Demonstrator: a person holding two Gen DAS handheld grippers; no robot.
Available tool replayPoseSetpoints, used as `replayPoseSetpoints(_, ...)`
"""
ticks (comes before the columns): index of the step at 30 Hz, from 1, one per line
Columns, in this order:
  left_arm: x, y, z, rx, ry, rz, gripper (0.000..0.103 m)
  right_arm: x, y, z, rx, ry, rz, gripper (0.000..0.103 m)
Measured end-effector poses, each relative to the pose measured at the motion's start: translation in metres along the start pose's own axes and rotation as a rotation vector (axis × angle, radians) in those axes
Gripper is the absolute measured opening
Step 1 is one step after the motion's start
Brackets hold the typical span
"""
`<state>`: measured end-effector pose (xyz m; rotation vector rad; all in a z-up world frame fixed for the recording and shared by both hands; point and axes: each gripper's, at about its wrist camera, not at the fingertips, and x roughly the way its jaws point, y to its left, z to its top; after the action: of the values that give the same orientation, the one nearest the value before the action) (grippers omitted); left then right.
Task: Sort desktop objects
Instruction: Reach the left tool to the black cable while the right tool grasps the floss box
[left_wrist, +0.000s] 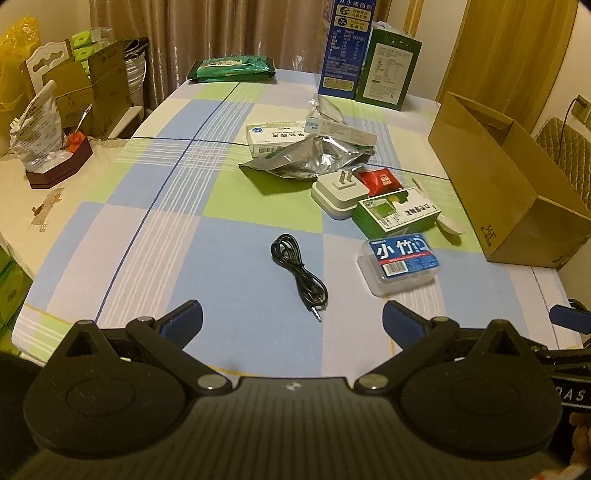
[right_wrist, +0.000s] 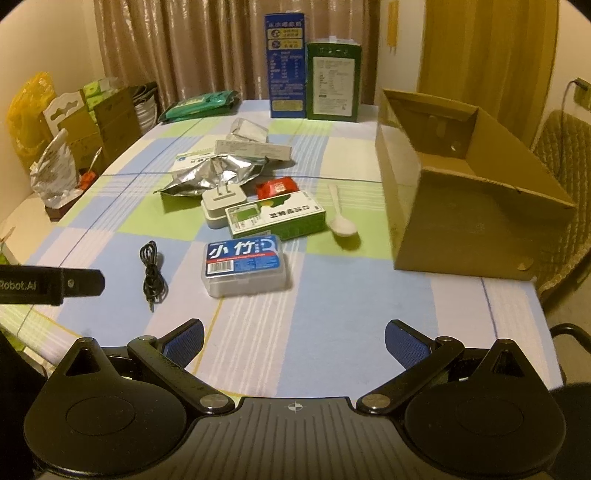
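My left gripper (left_wrist: 292, 321) is open and empty above the near table edge, just short of a coiled black cable (left_wrist: 297, 275). My right gripper (right_wrist: 294, 341) is open and empty, short of a clear plastic box with a blue label (right_wrist: 244, 266). The box also shows in the left wrist view (left_wrist: 400, 265). Behind it lie a green and white carton (right_wrist: 275, 218), a white plug adapter (right_wrist: 221, 205), a red packet (right_wrist: 277, 187), a silver foil bag (right_wrist: 214, 175), a white spoon (right_wrist: 341, 218) and white medicine boxes (right_wrist: 255, 149). The cable shows in the right wrist view too (right_wrist: 152, 271).
An open cardboard box (right_wrist: 458, 206) lies on its side at the table's right. A blue carton (right_wrist: 286, 66) and a green carton (right_wrist: 334, 81) stand at the far edge, with a green wipes pack (right_wrist: 201, 105). The checked tablecloth (right_wrist: 332, 295) covers the table. Boxes and bags crowd the left.
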<state>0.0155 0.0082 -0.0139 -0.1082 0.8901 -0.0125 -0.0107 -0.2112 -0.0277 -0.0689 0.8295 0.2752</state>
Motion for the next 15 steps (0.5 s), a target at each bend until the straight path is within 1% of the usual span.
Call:
replayPoseSetpoints(7, 0.025, 0.01, 0.011, -0.028, 0.029, -0.012, 0.102, 0.022, 0.012, 0.004, -0.049, -0.003, 0.045, 0.101)
replayPoseSetpoints(11, 0.043, 0.014, 0.016, -0.038, 0.045, -0.002, 0.102, 0.041, 0.016, 0.009, -0.064, 0.005, 0.036, 0.101)
replayPoseSetpoints(15, 0.06, 0.016, 0.02, -0.017, 0.054, 0.001, 0.101, 0.057, 0.015, 0.014, -0.063, 0.011, 0.025, 0.101)
